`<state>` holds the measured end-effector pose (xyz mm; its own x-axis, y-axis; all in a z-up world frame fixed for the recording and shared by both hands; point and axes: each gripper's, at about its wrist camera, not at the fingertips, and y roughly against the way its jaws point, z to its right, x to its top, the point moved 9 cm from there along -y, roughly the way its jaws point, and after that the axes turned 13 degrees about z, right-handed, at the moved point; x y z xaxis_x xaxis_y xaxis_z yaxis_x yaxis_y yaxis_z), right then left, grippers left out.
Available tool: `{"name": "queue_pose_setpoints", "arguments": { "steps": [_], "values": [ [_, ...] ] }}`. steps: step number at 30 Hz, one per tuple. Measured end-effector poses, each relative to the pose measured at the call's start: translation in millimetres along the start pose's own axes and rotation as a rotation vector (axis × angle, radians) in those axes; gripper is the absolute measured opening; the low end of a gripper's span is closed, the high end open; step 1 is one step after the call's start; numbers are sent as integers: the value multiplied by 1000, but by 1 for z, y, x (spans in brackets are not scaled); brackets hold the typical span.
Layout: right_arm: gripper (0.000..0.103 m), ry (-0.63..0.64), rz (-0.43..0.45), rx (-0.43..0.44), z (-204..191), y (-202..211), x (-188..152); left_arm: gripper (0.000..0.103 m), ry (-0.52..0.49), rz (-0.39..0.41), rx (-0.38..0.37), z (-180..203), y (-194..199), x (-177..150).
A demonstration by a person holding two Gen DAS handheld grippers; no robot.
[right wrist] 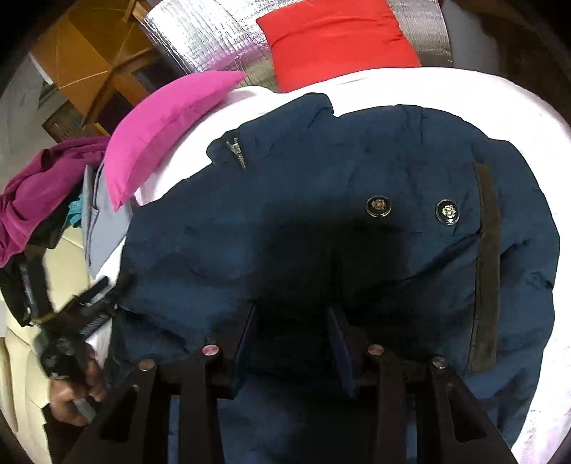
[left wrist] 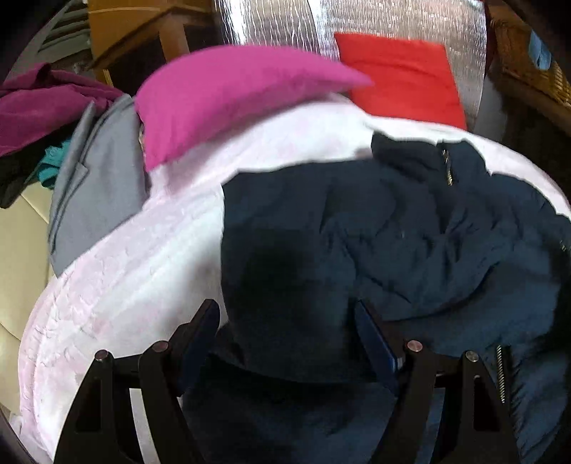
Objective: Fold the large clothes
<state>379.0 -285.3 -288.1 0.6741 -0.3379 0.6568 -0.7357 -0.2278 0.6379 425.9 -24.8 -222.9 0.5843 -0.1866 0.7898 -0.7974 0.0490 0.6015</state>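
A dark navy padded jacket [left wrist: 410,242] lies rumpled on a white quilted bed cover [left wrist: 150,257]. In the right wrist view the jacket [right wrist: 321,171] shows two round dark buttons [right wrist: 377,206], a zip near its collar and a dark strip on the right. My left gripper [left wrist: 285,321] is open, its fingers straddling a dark fold of the jacket's left edge. My right gripper [right wrist: 292,321] is open just above the jacket's middle, fabric between its fingers. The left gripper also shows in the right wrist view [right wrist: 92,307], held by a hand at the jacket's left edge.
A pink pillow [left wrist: 228,96] and a red pillow [left wrist: 403,78] lie at the bed's far end against a silver foil panel [left wrist: 278,21]. A grey garment [left wrist: 96,178] and a magenta cloth [left wrist: 43,103] lie at the left. A wooden cabinet [right wrist: 89,64] stands behind.
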Motion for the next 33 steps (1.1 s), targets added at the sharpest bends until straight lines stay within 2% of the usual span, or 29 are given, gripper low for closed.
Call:
{"name": "queue_pose_setpoints", "arguments": {
  "steps": [4,8,10,12,14,16,24,26,29,33],
  "values": [
    [43,-21,36,14,4,15,10,78,28,-2,-10,-5,6,4],
    [43,-62,113,5,21,40,26,78,88,19,-9,-24,15,14],
    [42,-100,113,-9,34,43,27,78,148,14,-2,-39,14,14],
    [39,-145,72,-16,48,37,20,78,186,-25,5,-49,5,6],
    [32,-161,18,-31,55,24,11,78,173,-106,3,-49,-10,-10],
    [31,-164,13,-32,57,22,9,79,192,-145,-20,-46,-18,-21],
    [35,-172,57,-13,57,54,16,78,190,-108,-21,-53,13,-11],
    [35,-175,68,-17,63,65,15,78,178,-102,-18,-56,22,-14],
    [41,-184,76,-46,76,81,6,78,158,-107,-4,-60,34,-24],
    [41,-206,67,-62,87,92,-5,78,148,-106,0,-70,54,-36]
  ]
}}
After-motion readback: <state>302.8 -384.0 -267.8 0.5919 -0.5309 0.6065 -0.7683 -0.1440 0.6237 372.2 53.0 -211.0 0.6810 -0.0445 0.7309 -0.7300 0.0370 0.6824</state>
